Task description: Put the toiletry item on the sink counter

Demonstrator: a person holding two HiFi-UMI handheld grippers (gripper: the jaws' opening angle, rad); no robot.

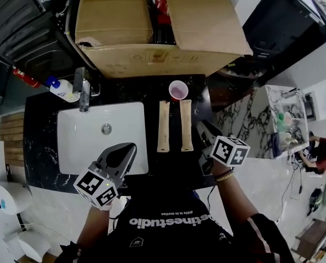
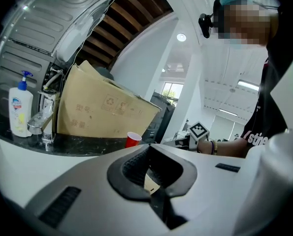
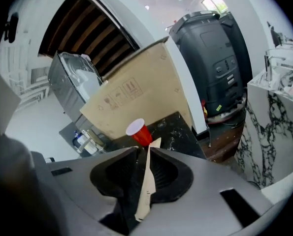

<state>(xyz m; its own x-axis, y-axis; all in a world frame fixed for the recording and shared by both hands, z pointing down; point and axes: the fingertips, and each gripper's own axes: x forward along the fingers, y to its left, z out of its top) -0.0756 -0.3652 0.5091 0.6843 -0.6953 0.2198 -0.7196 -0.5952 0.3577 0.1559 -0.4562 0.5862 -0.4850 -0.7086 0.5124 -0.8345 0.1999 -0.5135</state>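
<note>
The left tube (image 1: 163, 126) and right tube (image 1: 186, 125), both beige, lay flat and parallel on the black counter (image 1: 42, 125). They were probably the toiletry items, already set down where the sink (image 1: 86, 147), at their 9 o'clock, kept them handy. A red cup (image 1: 178, 90) stood at 12 o'clock. At 5 o'clock the right claw (image 1: 202, 130) hung released, jaws narrowly apart, with the right tube showing through the gap. At 7 o'clock the left claw (image 1: 132, 147) looked clenched on nothing.
</note>
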